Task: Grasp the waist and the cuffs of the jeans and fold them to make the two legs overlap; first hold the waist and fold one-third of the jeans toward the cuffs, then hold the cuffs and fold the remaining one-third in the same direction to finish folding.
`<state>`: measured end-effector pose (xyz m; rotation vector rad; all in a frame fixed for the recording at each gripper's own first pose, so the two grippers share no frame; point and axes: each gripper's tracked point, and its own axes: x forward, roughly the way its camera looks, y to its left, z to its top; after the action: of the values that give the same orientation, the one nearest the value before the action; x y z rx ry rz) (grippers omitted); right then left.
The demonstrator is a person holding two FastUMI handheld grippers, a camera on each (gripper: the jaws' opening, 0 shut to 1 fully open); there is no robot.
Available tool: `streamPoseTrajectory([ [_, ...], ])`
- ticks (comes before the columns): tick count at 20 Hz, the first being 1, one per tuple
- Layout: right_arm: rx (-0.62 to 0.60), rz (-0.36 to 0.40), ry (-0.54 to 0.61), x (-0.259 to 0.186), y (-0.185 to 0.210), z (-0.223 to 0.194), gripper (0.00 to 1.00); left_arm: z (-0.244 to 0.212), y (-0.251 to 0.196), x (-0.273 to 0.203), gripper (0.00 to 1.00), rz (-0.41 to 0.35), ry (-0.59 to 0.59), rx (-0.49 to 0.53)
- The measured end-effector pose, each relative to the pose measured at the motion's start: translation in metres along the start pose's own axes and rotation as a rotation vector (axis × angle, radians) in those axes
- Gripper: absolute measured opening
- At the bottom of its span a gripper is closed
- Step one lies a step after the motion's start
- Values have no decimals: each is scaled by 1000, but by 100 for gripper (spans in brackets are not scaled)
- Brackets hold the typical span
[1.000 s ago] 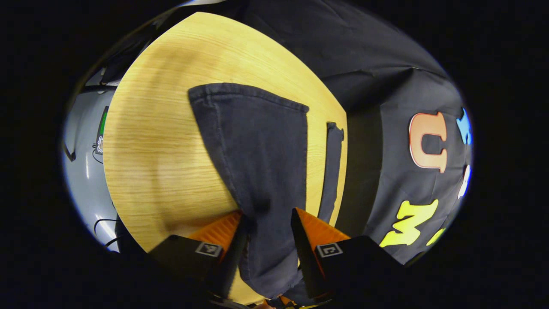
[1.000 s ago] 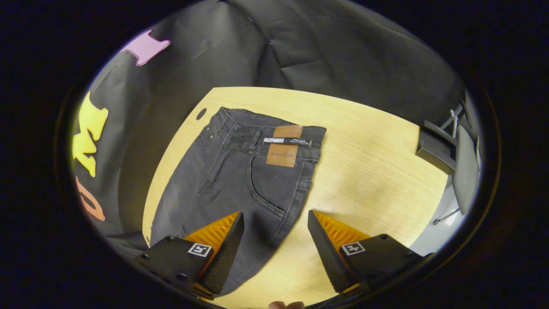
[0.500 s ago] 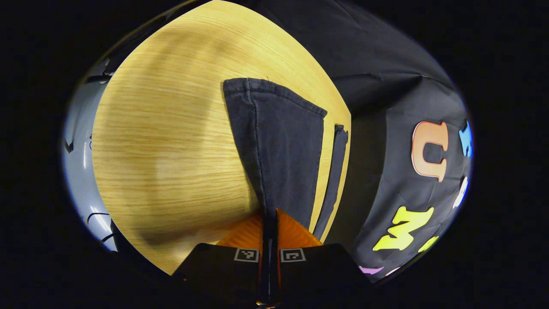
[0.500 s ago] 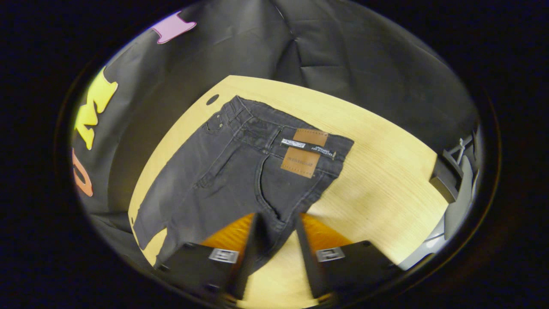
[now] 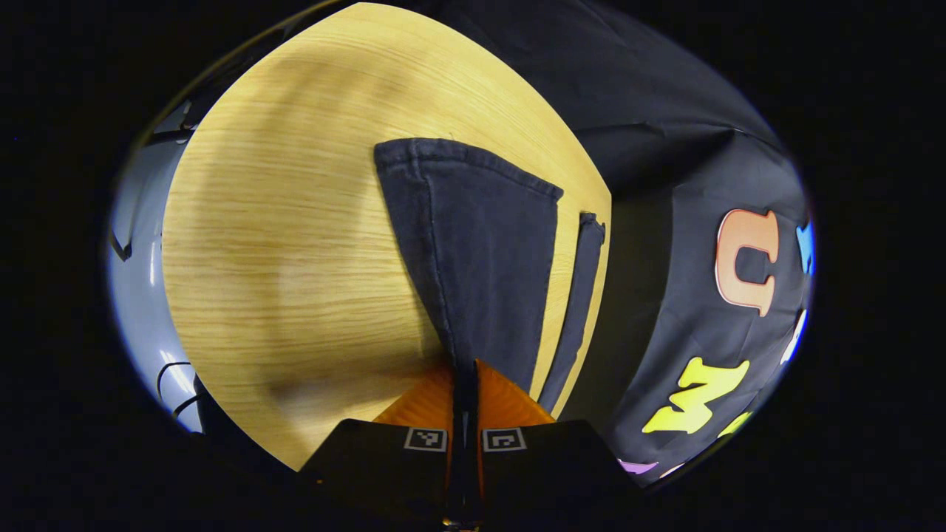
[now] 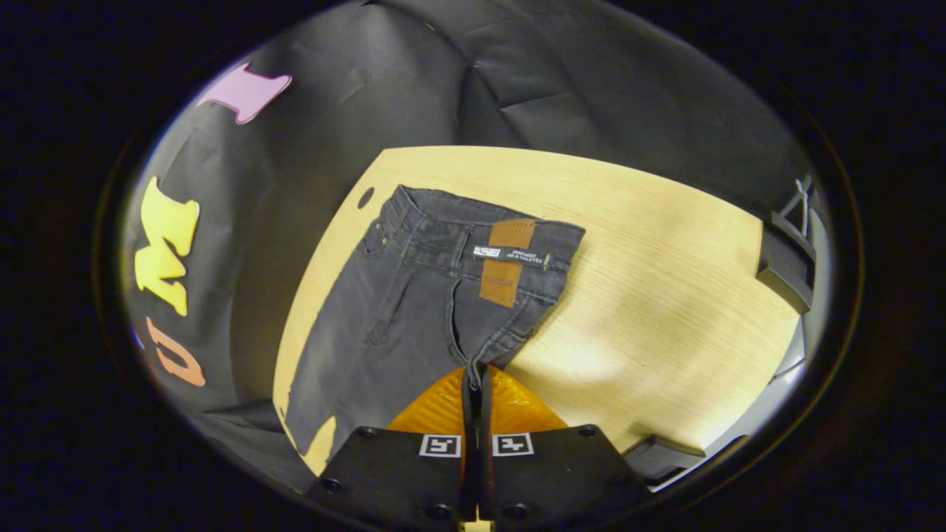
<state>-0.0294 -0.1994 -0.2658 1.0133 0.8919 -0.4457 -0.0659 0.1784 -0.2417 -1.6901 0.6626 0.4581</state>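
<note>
- I have the left gripper (image 5: 464,369) clamped on the jeans (image 5: 480,251) leg.
- Right gripper (image 6: 477,377) pinches the seat.
- Legs not overlapped; 2 thirds-folds remain.

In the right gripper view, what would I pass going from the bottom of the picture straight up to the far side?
Right gripper, shut on the jeans' edge → jeans → brown leather patch at the waist → bare wooden table → black cloth wall.
</note>
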Motion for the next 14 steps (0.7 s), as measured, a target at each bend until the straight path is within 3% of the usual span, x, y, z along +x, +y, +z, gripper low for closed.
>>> streamPoseTrajectory([
  [4, 35, 69, -16, -16, 24, 9, 0, -1, -45, 1, 4, -51, 20, 51],
  [10, -34, 203, -88, -13, 111, 44, 1, 2, -128, 28, 4, -125, 41, 165],
  [14, -17, 270, -104, 16, 161, 65, 0, 12, -163, 72, 4, -77, 42, 156],
])
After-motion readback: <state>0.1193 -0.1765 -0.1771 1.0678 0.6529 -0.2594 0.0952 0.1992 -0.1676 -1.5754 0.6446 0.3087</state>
